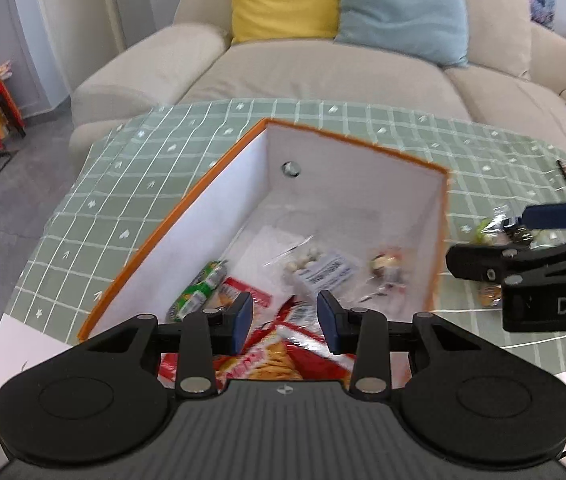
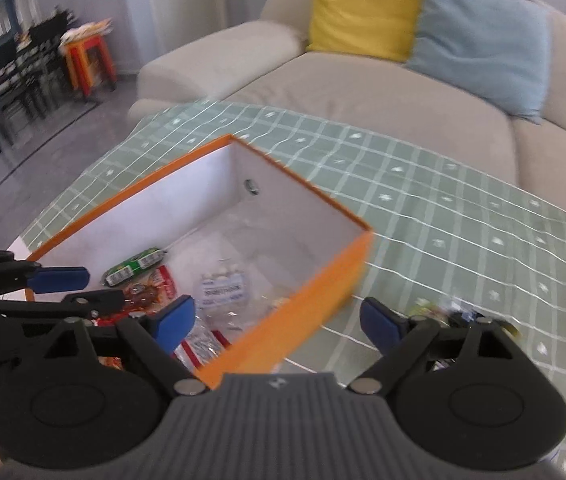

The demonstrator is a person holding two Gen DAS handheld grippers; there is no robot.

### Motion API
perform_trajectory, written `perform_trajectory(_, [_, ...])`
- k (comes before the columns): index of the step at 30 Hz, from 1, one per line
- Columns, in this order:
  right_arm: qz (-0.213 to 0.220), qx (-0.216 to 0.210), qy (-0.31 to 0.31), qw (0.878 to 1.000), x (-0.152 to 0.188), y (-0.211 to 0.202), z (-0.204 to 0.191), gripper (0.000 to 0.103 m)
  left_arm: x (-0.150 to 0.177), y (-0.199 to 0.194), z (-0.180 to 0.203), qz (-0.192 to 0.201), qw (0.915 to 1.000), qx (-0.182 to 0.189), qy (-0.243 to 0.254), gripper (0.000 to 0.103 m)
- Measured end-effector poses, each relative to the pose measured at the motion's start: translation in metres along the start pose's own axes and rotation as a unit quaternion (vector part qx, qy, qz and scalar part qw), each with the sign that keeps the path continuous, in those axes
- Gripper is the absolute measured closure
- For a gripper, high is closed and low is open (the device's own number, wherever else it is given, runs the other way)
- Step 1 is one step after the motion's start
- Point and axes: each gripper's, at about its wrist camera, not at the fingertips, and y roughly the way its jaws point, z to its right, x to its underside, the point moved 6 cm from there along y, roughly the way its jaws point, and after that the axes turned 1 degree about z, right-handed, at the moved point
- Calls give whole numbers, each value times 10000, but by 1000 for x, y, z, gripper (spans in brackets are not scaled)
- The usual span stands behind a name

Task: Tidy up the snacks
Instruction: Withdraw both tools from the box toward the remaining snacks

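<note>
Both grippers empty. Left gripper (image 1: 285, 320) half open over the near end of the orange box (image 1: 187, 204), above the red snack packs (image 1: 283, 344). Right gripper (image 2: 277, 322) wide open, straddling the box's right wall. Loose snacks (image 1: 491, 228) on the bench (image 1: 123, 184), right of the box. Next, likely: right gripper grabs one and boxes it.
</note>
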Motion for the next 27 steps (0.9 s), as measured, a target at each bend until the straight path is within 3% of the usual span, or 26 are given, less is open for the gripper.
perform_trajectory(5, [215, 287, 232, 9991, 31, -29, 25, 9, 4, -20, 32, 463, 9986, 178, 192, 59])
perform_trajectory(10, [246, 690, 468, 9962, 74, -45, 51, 9, 16, -26, 69, 672, 9957, 458, 435, 59])
perform_trajectory(22, [88, 1311, 1298, 9828, 149, -53, 119, 9, 56, -3, 139, 383, 9918, 935, 787, 58])
perform_trajectory(27, [168, 1337, 1560, 9785, 166, -47, 136, 9, 68, 5, 146, 353, 9918, 958, 771, 46])
